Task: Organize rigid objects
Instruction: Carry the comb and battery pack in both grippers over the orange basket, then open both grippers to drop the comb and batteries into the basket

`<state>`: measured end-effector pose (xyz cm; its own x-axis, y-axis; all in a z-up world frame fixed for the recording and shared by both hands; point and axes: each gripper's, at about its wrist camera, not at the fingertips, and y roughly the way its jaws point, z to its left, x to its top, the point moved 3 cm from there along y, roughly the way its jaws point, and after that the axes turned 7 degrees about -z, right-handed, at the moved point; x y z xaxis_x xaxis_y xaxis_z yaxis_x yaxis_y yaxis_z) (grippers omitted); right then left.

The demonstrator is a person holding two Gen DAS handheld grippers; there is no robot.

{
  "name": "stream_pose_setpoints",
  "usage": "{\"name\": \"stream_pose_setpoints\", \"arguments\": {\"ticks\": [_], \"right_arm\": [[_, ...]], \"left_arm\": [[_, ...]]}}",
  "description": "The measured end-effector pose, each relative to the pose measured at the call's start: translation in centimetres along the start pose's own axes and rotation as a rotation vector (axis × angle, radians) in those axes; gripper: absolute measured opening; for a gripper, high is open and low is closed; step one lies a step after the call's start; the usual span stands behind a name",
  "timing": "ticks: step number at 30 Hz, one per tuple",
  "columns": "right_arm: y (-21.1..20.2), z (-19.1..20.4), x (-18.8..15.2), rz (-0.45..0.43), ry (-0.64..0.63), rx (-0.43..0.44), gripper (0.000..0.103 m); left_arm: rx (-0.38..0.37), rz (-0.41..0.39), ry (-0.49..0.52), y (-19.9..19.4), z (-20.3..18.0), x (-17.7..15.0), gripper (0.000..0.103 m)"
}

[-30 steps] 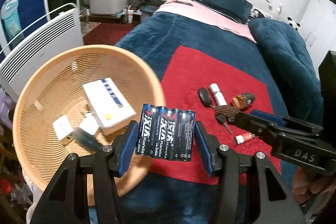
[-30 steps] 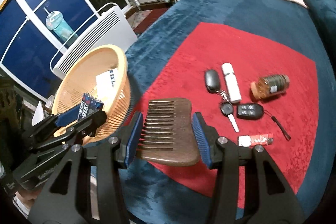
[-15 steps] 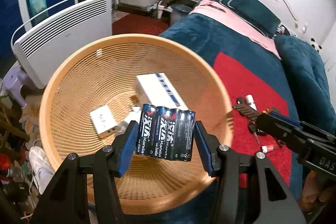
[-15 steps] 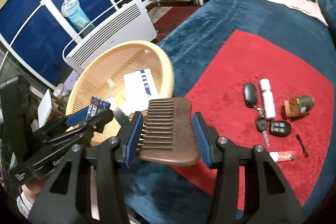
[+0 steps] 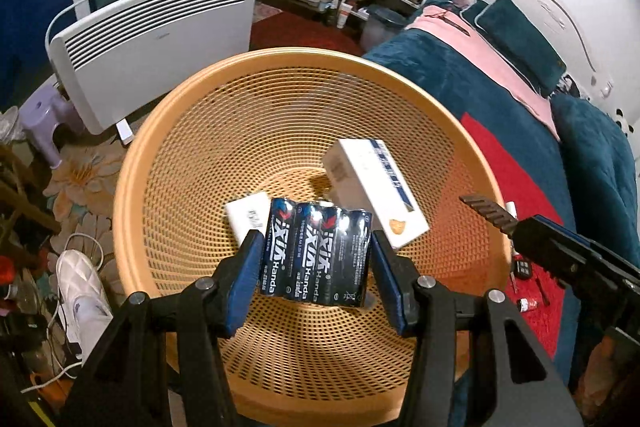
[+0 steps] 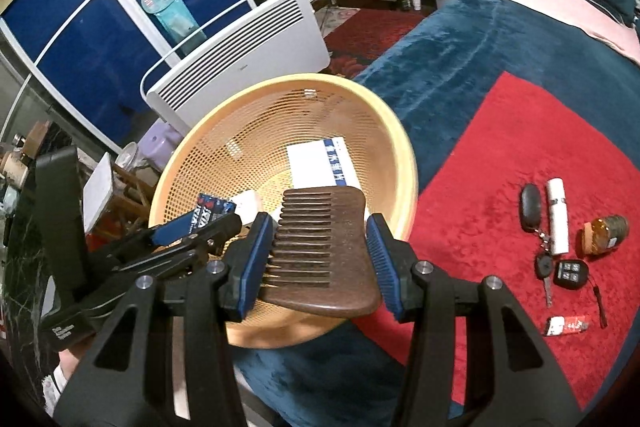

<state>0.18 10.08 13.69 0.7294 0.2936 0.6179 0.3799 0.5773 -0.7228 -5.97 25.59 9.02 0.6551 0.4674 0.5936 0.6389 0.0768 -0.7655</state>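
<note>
left gripper [image 5: 316,259] fingers clamp a battery pack [image 5: 316,253] above the basket [image 5: 168,155] holding a white box [image 5: 376,187]; right gripper [image 6: 320,251] clamps a comb [image 6: 324,247].

blue-blanketed bed [image 6: 460,39] with red cloth [image 6: 520,155], basket [image 6: 404,147], keys [image 6: 546,263], jar [image 6: 606,233]

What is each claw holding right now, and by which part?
Left claw: battery pack, by its two long sides. Right claw: wooden comb, across teeth tips and spine.
</note>
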Motion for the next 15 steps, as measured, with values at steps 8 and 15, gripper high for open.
{"name": "stream_pose_setpoints", "arguments": {"ticks": [8,15], "right_arm": [[2.0,1.8,0.0,0.033,-0.016,0.031,0.05],[4.0,2.4,-0.1,0.071,0.04,0.143,0.051]], "left_arm": [[0.021,0.01,-0.052,0.5,1.7,0.4,0.055],[0.041,0.007,-0.083,0.2,3.1,0.5,0.056]]}}
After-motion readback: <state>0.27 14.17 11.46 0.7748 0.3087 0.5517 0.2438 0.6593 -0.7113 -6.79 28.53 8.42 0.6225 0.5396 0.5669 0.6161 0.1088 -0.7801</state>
